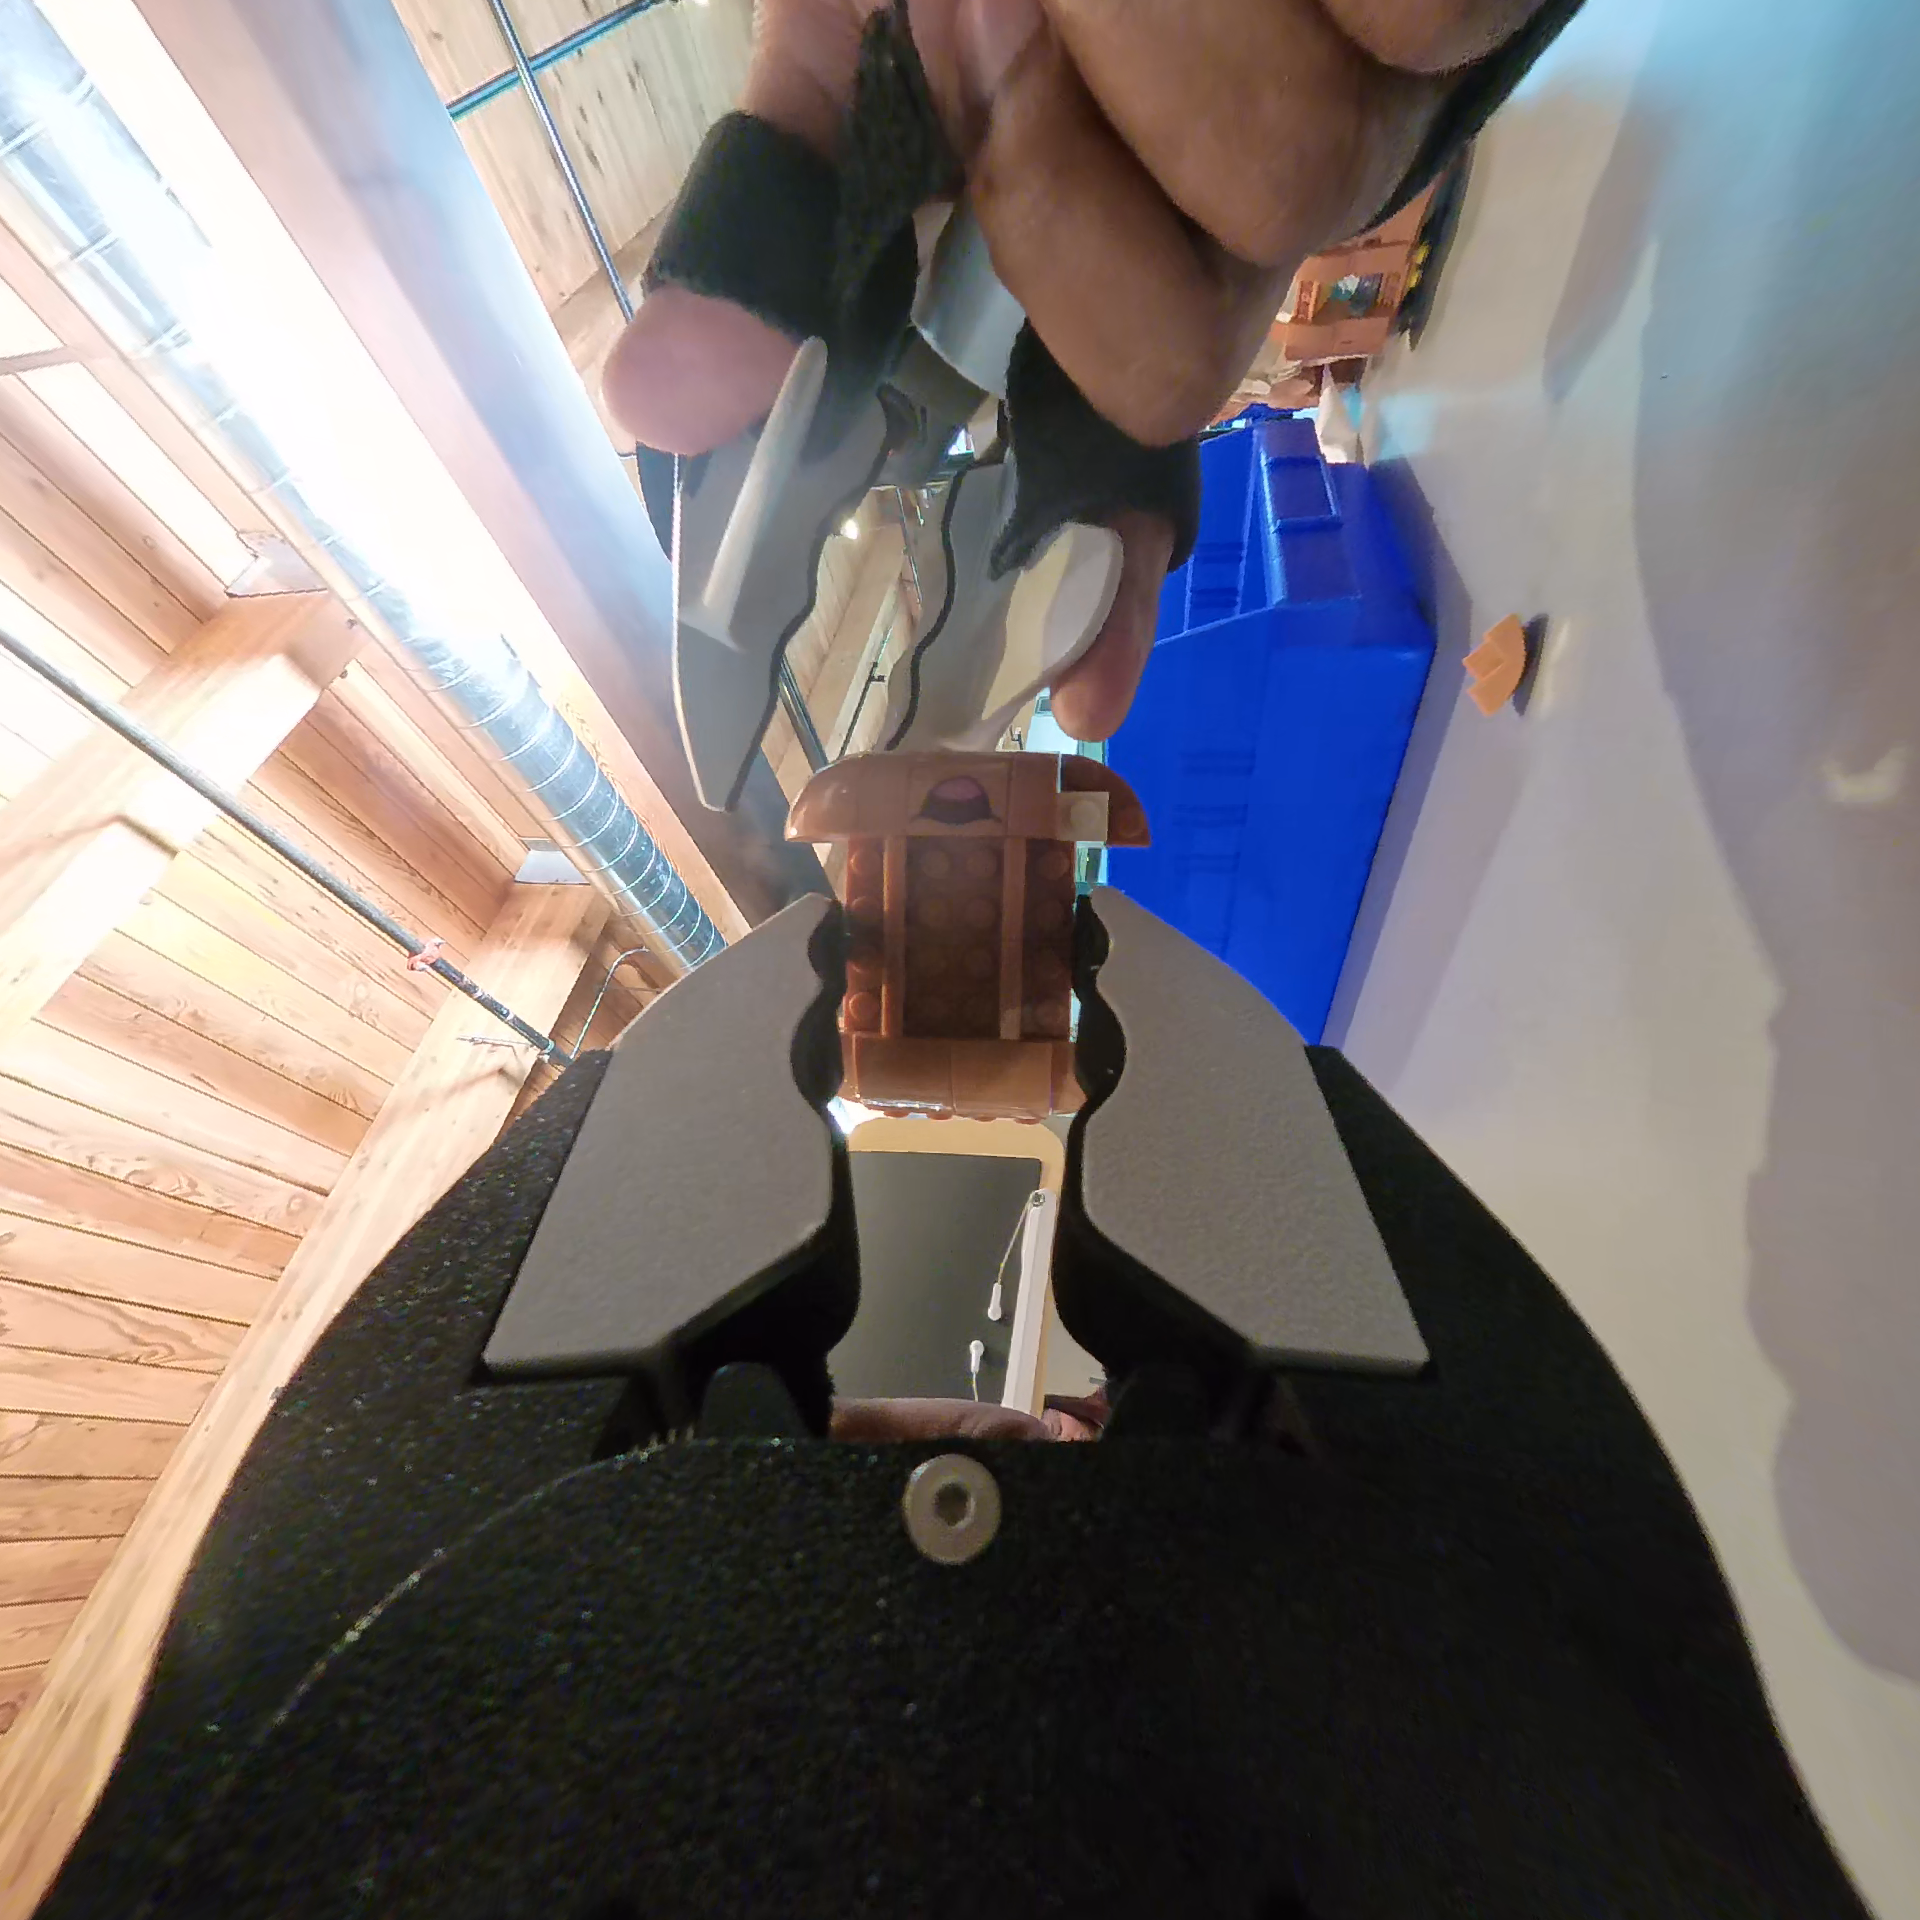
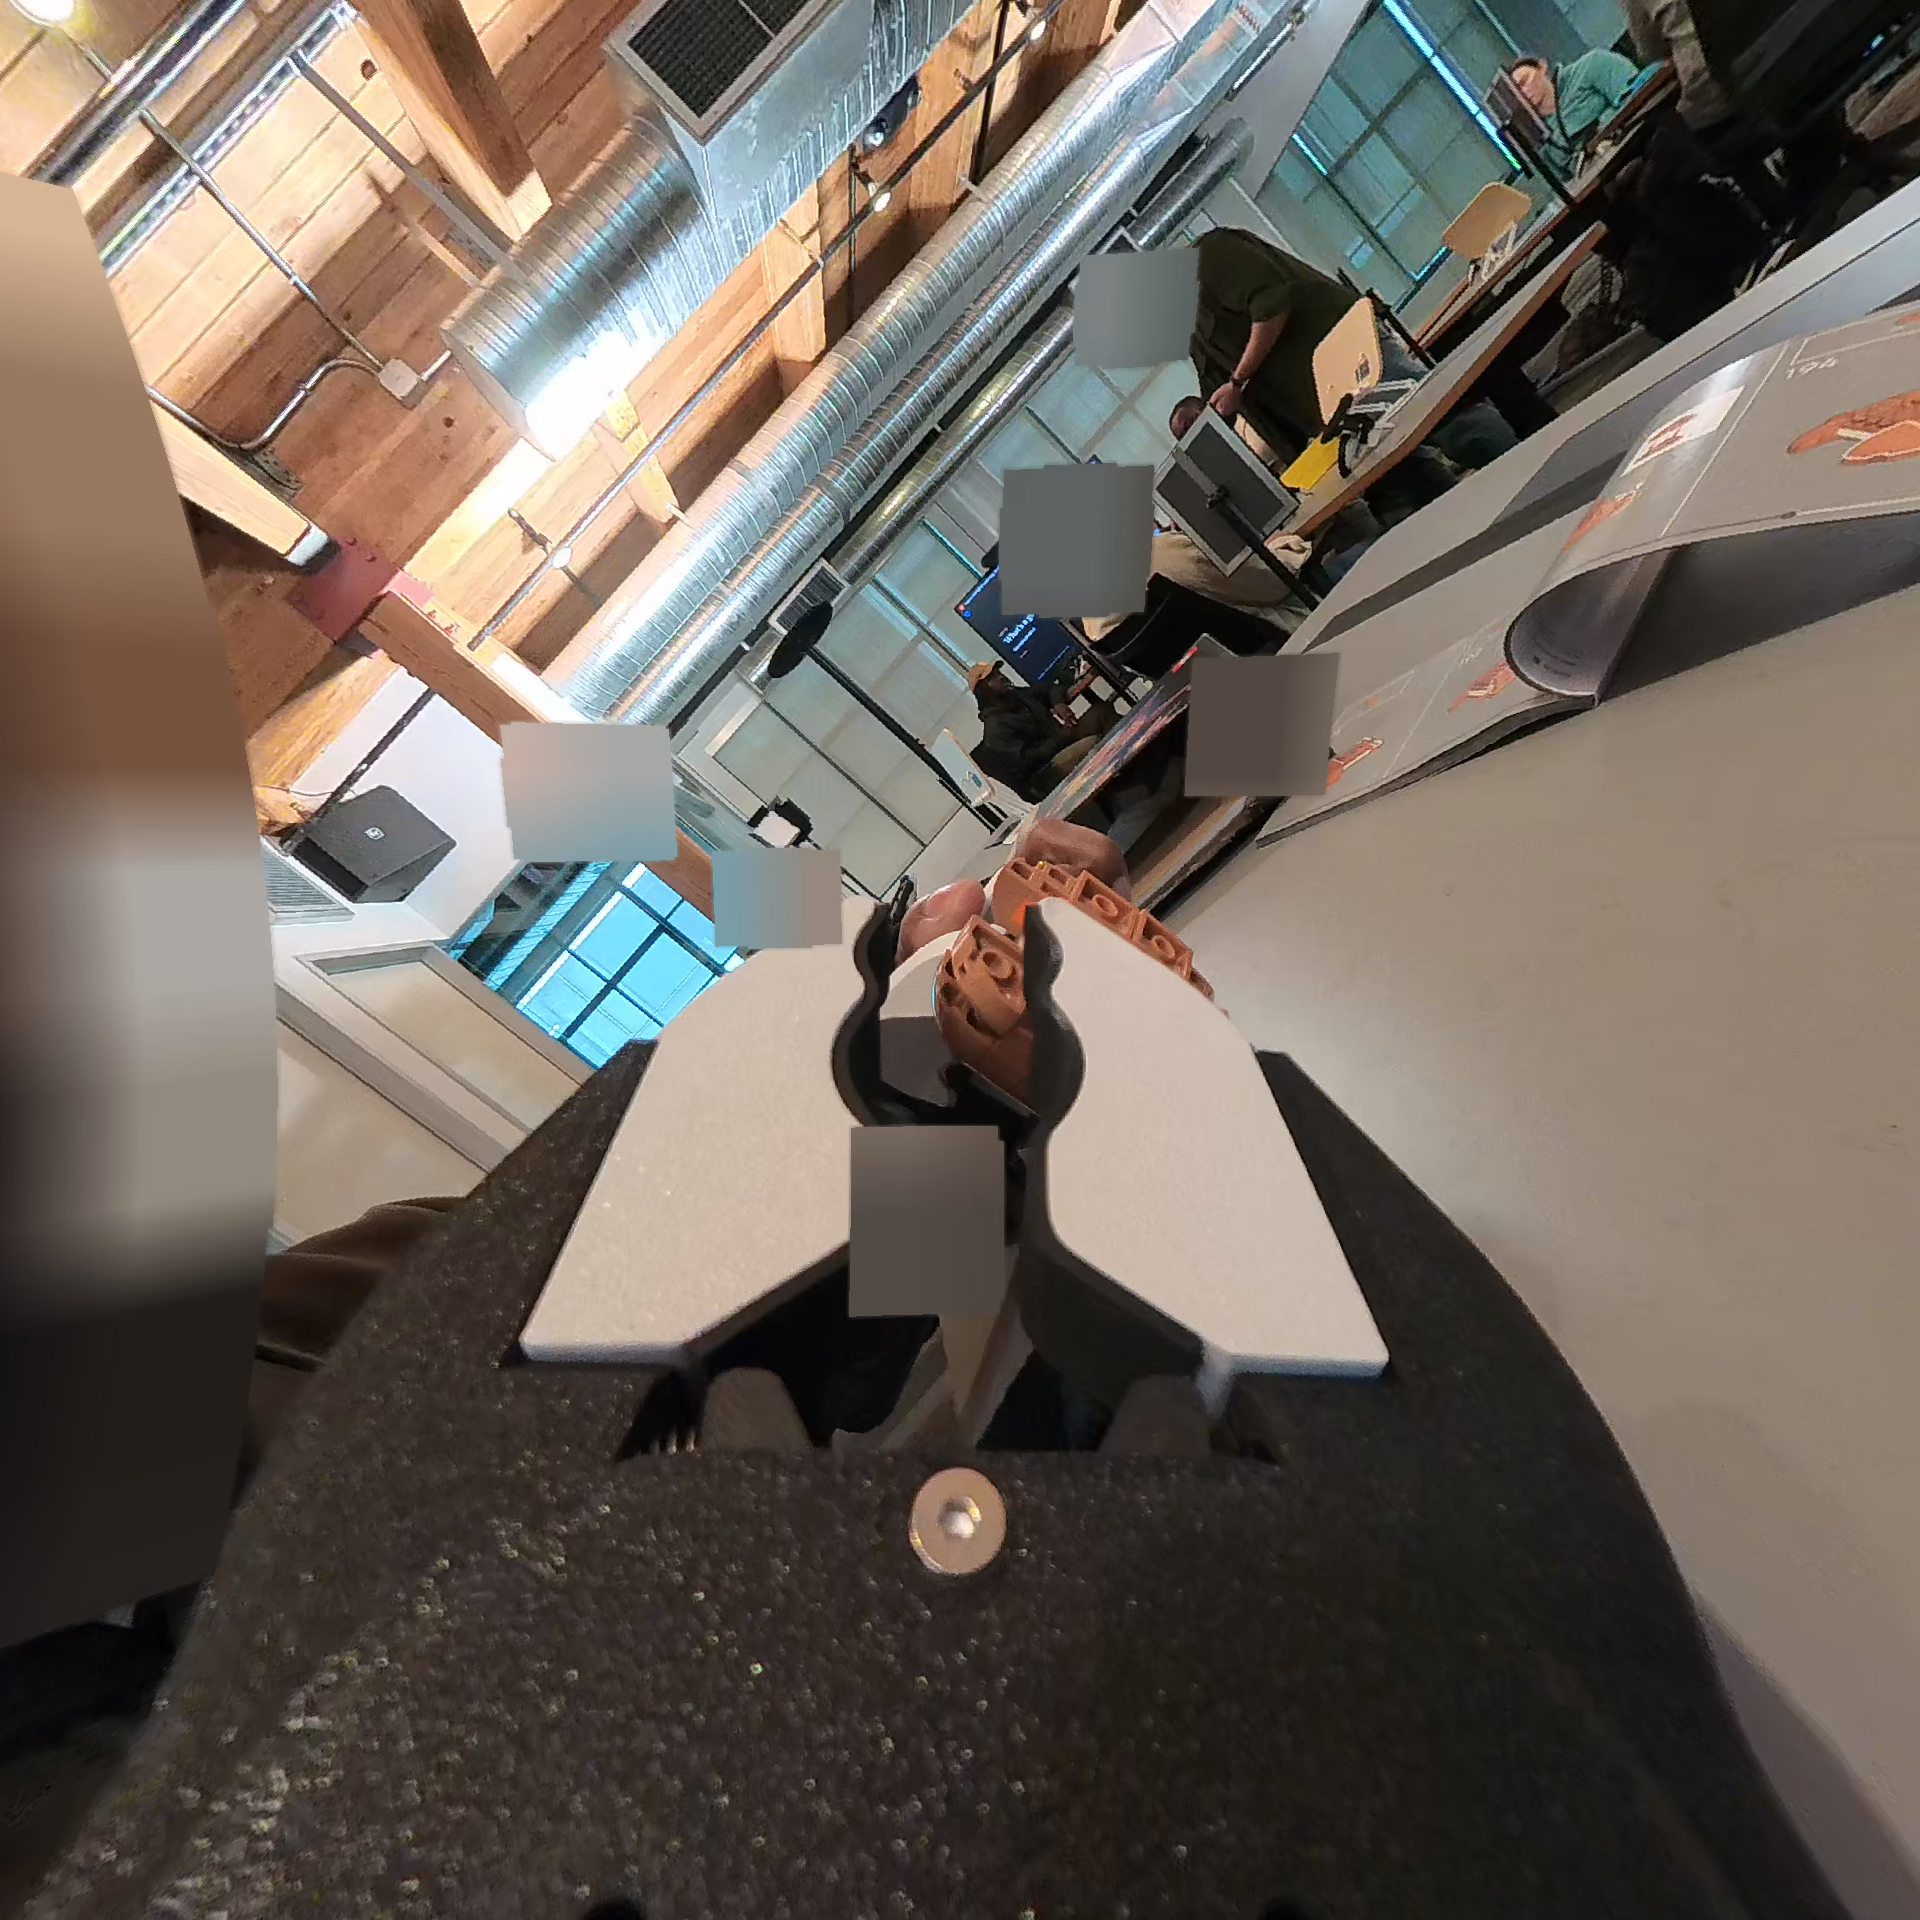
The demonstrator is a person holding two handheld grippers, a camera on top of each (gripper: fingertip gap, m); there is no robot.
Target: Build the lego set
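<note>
1. Left wrist view: your left gripper (image 1: pixel 956 935) clamps the brown lego assembly (image 1: pixel 961 914) between both fingers, held up in the air with its wider curved cap pointing away from the camera.
2. Your right gripper (image 1: pixel 821 748) comes in from above with a clear gap between its fingers, one tip just beside the cap's edge; your gloved hand (image 1: pixel 1039 260) wraps around it, a fingertip close to the cap.
3. Right wrist view: the same lego assembly (image 2: pixel 982 987) sits at the tips of your right gripper (image 2: pixel 961 920), studs showing; the fingers stand narrowly apart, and you cannot tell whether they touch it.
4. Beyond, a blue bin (image 1: pixel 1288 727) and a small tan lego piece (image 1: pixel 1496 675) rest on the white table (image 1: pixel 1714 935).
5. An open instruction booklet (image 2: pixel 1621 582) lies on the table (image 2: pixel 1558 1039), well apart.
</note>
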